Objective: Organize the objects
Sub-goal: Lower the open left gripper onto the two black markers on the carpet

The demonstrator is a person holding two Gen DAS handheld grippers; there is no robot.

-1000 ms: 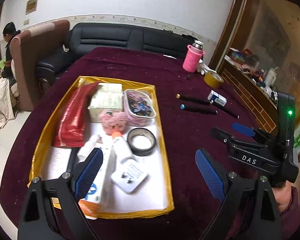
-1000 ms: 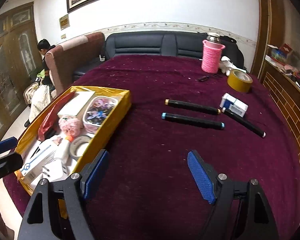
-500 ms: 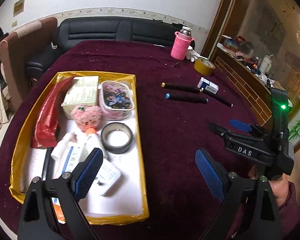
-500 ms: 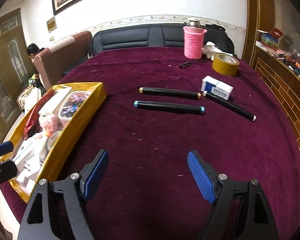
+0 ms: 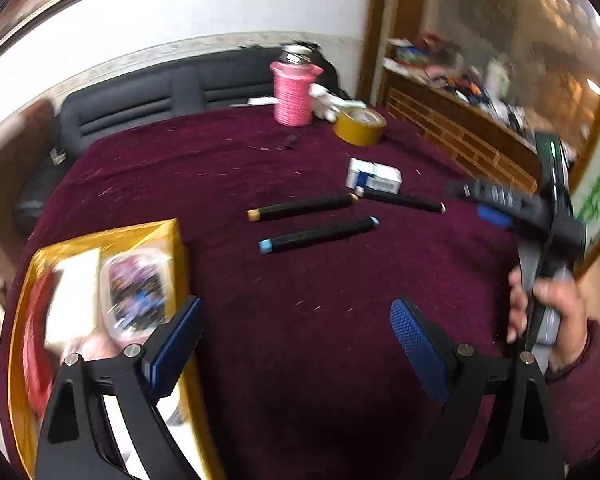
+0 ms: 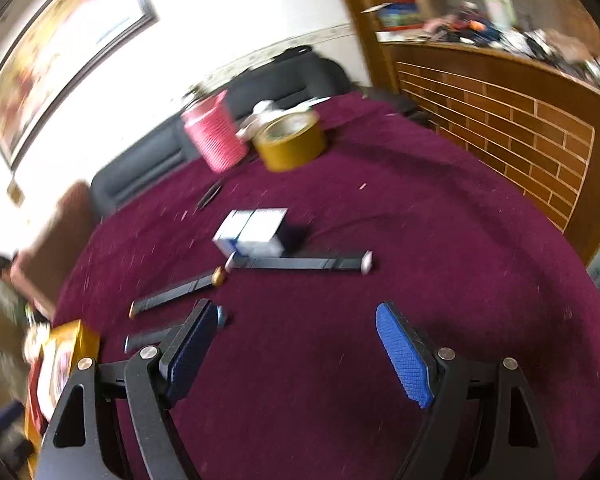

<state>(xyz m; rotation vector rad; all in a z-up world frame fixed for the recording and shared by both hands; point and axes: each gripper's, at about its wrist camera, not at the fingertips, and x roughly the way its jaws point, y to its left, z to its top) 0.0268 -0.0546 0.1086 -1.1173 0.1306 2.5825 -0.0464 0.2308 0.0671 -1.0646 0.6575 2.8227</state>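
Note:
Three black markers lie on the maroon tablecloth: a gold-capped one [image 5: 302,207] [image 6: 176,291], a blue-capped one [image 5: 318,234] and a white-capped one [image 5: 400,201] [image 6: 300,263]. A small white and blue box [image 5: 374,176] [image 6: 252,231] sits just behind them. My left gripper [image 5: 296,344] is open and empty over the cloth, right of the gold tray [image 5: 148,232]. My right gripper [image 6: 296,344] is open and empty, a little short of the white-capped marker; it also shows in the left wrist view [image 5: 496,216].
The gold tray [image 6: 74,340] holds a clear box of small items [image 5: 138,288], a white box and a red pouch. A pink wrapped flask [image 5: 292,94] [image 6: 214,136] and a yellow tape roll [image 5: 360,126] [image 6: 292,142] stand at the table's far side. A wooden brick-pattern cabinet [image 6: 500,128] borders the right.
Both grippers have swung right and forward, away from the tray and towards the markers and box. Both stay open and empty. The views are blurred by the motion.

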